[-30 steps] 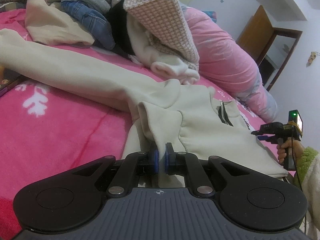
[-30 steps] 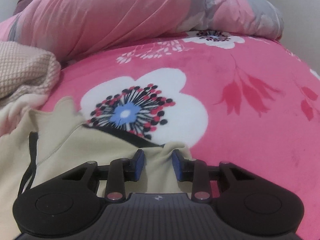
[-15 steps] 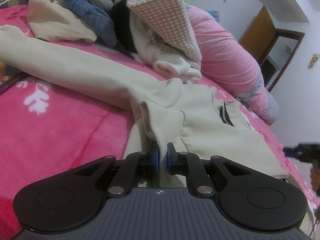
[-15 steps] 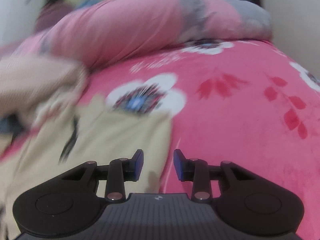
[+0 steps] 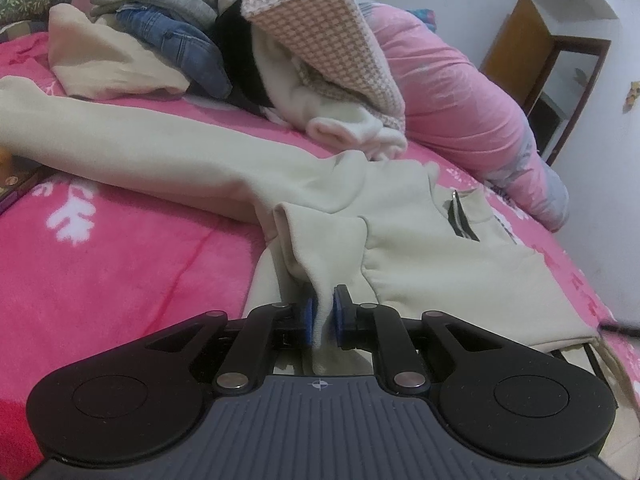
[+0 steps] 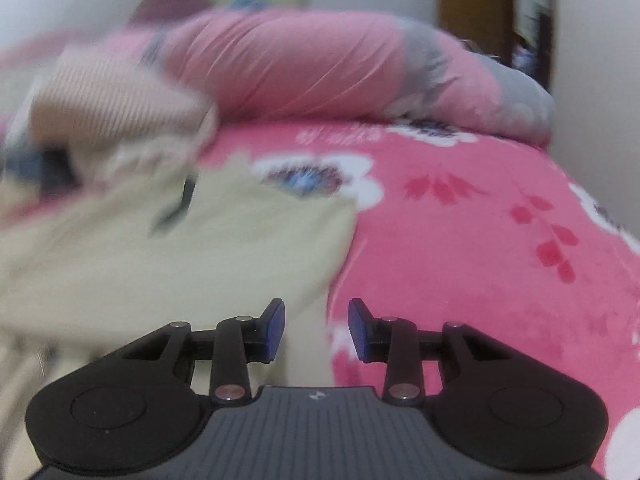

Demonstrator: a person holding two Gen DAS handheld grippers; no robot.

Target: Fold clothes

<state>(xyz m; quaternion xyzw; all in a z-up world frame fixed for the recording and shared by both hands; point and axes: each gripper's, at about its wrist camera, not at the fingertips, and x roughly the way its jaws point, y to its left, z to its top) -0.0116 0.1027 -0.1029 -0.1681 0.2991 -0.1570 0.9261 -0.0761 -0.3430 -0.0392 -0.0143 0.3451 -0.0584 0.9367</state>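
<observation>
1. left gripper jaws pinched tight on a fold of the cream sweatshirt, cloth bunched between the blue pads.
2. right gripper jaws spread apart, nothing between them, hovering over the sweatshirt's edge.
3. sweatshirt spread flat on the pink floral blanket, one sleeve stretched far from the body.
4. pile of clothes just behind the sweatshirt, pink duvet roll beside the pile.
5. right view badly blurred.

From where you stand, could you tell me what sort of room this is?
Most likely a bedroom at home: a bed with a pink floral blanket, a rolled pink quilt at its far side, and a heap of unfolded clothes.
</observation>
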